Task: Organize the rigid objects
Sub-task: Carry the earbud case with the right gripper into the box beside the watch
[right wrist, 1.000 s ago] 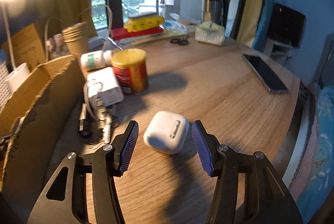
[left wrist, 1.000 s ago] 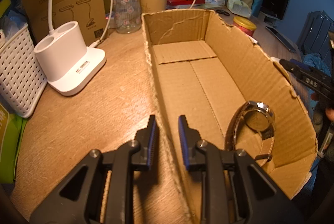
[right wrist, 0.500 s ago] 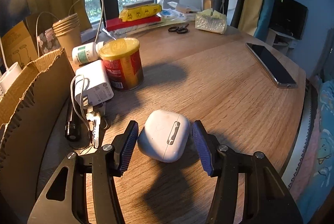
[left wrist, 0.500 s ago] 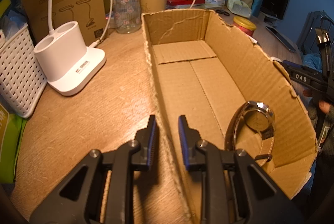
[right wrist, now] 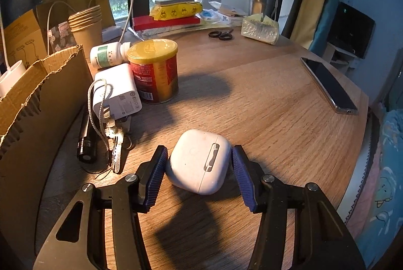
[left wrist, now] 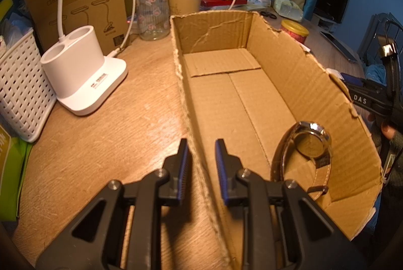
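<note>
Earbud case (right wrist: 200, 161) sits on the table between the right tongs (right wrist: 199, 169), which stand apart around it.

Centre both pads (right wrist: 157, 175) on its flat sides before squeezing; it is smooth and rounded. Box (left wrist: 297, 83) waits at nine o'clock, its near wall pinched by the left tongs (left wrist: 201, 164), watch (left wrist: 308, 144) inside.

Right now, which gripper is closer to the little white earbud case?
The right gripper. Its two fingers sit on either side of the earbud case on the table. The left gripper is away at the cardboard box, clamped on its near wall.
</note>
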